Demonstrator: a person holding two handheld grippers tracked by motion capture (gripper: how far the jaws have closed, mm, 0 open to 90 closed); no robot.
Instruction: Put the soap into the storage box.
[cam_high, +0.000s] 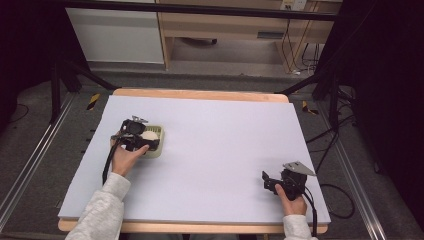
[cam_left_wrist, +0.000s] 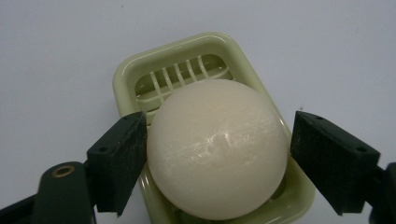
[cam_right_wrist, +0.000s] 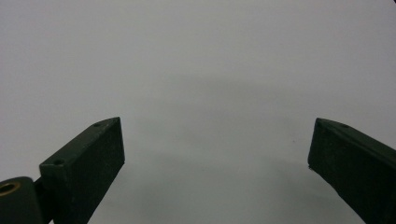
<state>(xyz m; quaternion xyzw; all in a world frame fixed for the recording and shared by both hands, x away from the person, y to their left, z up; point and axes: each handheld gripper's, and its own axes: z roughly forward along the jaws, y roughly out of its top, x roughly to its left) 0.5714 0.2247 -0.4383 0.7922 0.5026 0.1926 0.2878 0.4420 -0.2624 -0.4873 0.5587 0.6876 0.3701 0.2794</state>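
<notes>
A white egg (cam_left_wrist: 217, 149) rests in a pale green slotted egg holder (cam_left_wrist: 187, 44) on the left part of the pale sheet. My left gripper (cam_left_wrist: 218, 121) straddles the egg; its left pad (cam_left_wrist: 123, 154) sits right at the shell, while its right pad (cam_left_wrist: 327, 154) stands off with a visible gap, so the jaws are open. From above, the left gripper (cam_high: 136, 135) covers the near side of the holder (cam_high: 156, 142) and the egg (cam_high: 149, 135). My right gripper (cam_high: 268, 181) rests near the front right of the table, open (cam_right_wrist: 215, 126) over bare sheet.
A lilac sheet (cam_high: 215, 145) covers the wooden table, with open room between the two hands. Beyond the far edge stand a wooden cabinet (cam_high: 235, 25), black frame legs and cables on the floor.
</notes>
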